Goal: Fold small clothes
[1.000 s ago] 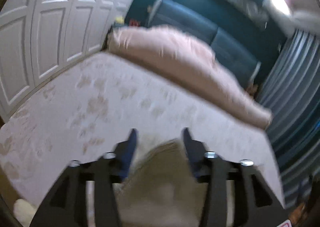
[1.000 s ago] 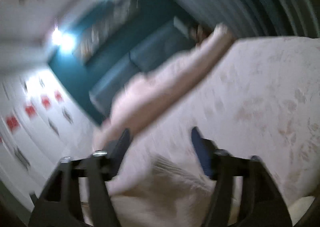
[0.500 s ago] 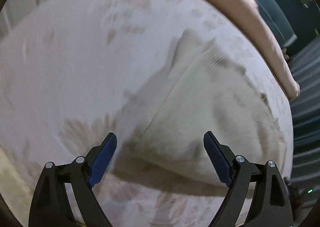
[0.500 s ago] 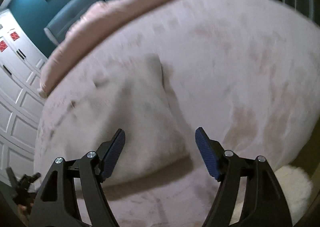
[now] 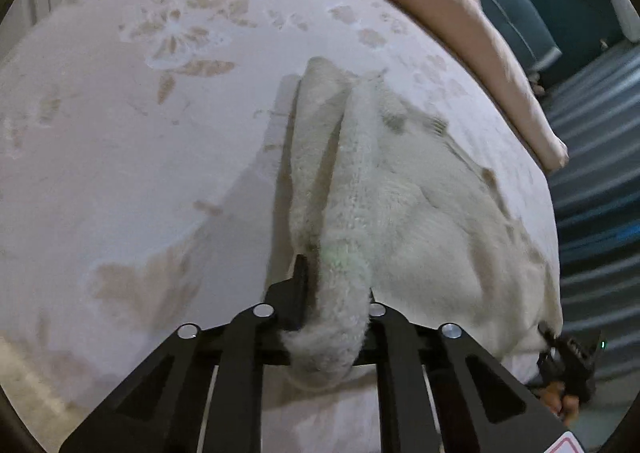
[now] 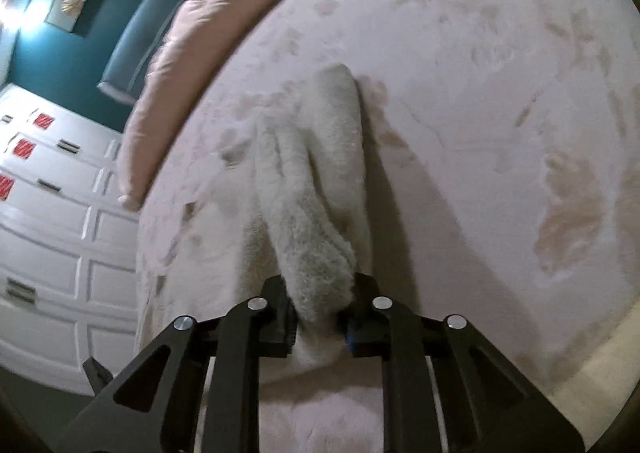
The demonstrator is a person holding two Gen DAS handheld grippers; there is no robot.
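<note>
The fleecy cream garment [image 5: 420, 213] lies on the bed's floral cover [image 5: 140, 133], and what kind of garment it is stays hard to make out, since its near edge is bunched and its right end runs out behind the other tool. In the left wrist view a thick roll of its edge rises from the bed straight into the left gripper [image 5: 332, 293]; the right finger is almost wholly buried by the fleece, and a loose tail hangs over the frame. The jaws have just been closing and now pinch that roll. In the right wrist view the right gripper [image 6: 318, 313] has likewise just closed on a bunched fold [image 6: 312, 221] of the same garment, the pads pressed into it from both sides. Both tools point steeply down at the bed, near its front edge. At the lower right of the left view the other gripper and perhaps a bit of a hand [image 5: 560, 405] show, cut off. A pink blanket [image 5: 460, 13] lies along the far side
</note>
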